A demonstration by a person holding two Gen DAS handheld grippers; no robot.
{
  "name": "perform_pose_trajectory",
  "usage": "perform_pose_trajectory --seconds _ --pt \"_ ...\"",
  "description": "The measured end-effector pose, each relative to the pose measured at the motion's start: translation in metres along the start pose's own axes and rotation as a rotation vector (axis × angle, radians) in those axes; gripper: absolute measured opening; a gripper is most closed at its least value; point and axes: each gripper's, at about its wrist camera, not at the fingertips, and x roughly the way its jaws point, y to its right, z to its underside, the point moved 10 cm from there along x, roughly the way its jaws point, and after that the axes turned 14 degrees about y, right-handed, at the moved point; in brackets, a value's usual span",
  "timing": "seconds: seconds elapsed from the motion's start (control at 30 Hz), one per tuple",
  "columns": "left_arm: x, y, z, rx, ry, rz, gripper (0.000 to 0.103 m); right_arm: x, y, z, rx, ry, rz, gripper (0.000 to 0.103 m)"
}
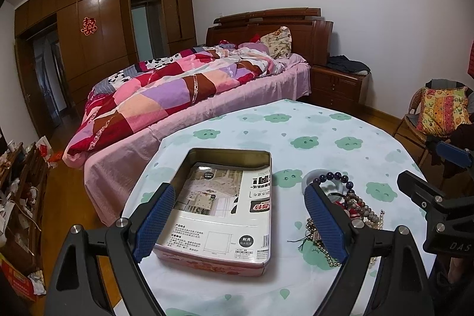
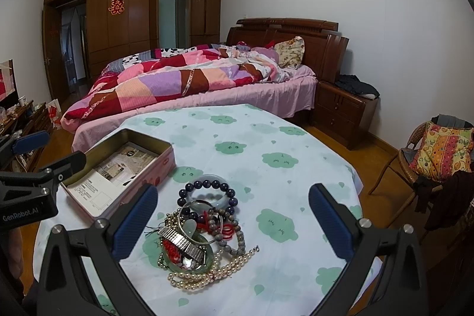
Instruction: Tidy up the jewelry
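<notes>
1. My left gripper [image 1: 240, 219] hangs over the open rectangular pink metal tin [image 1: 225, 212], its blue-padded fingers spread wide and holding nothing.
2. My right gripper [image 2: 234, 222] hovers above the tangled pile of jewelry [image 2: 201, 230], fingers likewise wide apart and empty.
3. The pile lies on the round table's white cloth with green cloud prints [image 2: 266, 144], just right of the tin.
4. In it I see a dark purple bead bracelet [image 2: 207, 188], a silver metal watch band [image 2: 180, 245] and a cream pearl strand [image 2: 207, 274].
5. A printed paper sheet [image 1: 222, 206] lines the tin's bottom.
</notes>
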Motion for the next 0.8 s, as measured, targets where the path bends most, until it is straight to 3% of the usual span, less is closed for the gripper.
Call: perform_pose_trajectory --seconds 0.8 --pt "0.0004 -0.0015 0.0000 -0.001 -0.006 -0.006 0.089 0.0000 -0.0019 0.0019 0.001 -0.003 -0.001 0.103"
